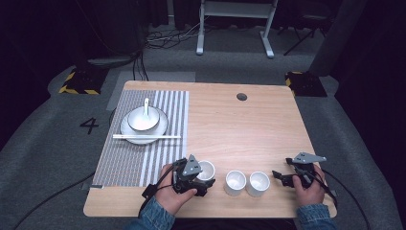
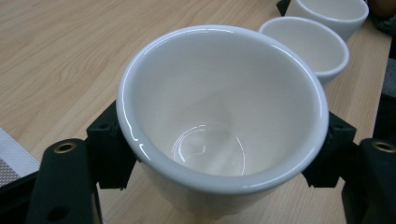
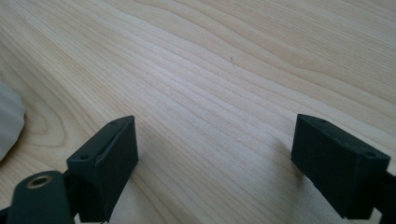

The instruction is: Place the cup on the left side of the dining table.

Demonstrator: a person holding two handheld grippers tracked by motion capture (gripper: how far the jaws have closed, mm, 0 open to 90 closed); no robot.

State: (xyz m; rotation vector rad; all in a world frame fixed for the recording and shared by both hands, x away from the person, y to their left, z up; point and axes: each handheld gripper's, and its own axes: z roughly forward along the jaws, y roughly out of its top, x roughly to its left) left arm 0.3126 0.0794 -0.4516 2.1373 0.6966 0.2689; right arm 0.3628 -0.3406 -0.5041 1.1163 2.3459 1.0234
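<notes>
High view: we note the left hand-held gripper (image 1: 200,181) at the lower centre-left of the frame, its jaws clamped on a white cup (image 1: 206,170) that sits on the wooden desk (image 1: 239,129) just right of the striped placemat (image 1: 143,139). Two more white cups (image 1: 246,183) stand side by side just right of it, near the lower edge. The right hand-held gripper (image 1: 280,176) lies at lower right, jaws apart, near the rightmost cup but not touching it. At the upper left a bowl with spoon (image 1: 143,118) rests on a plate, chopsticks (image 1: 146,136) across its front. Left gripper view: the held cup (image 2: 219,121) sits upright and empty between the black jaws, both pressed against its wall. Right gripper view: we see the jaws spread wide over bare wood, holding nothing.
</notes>
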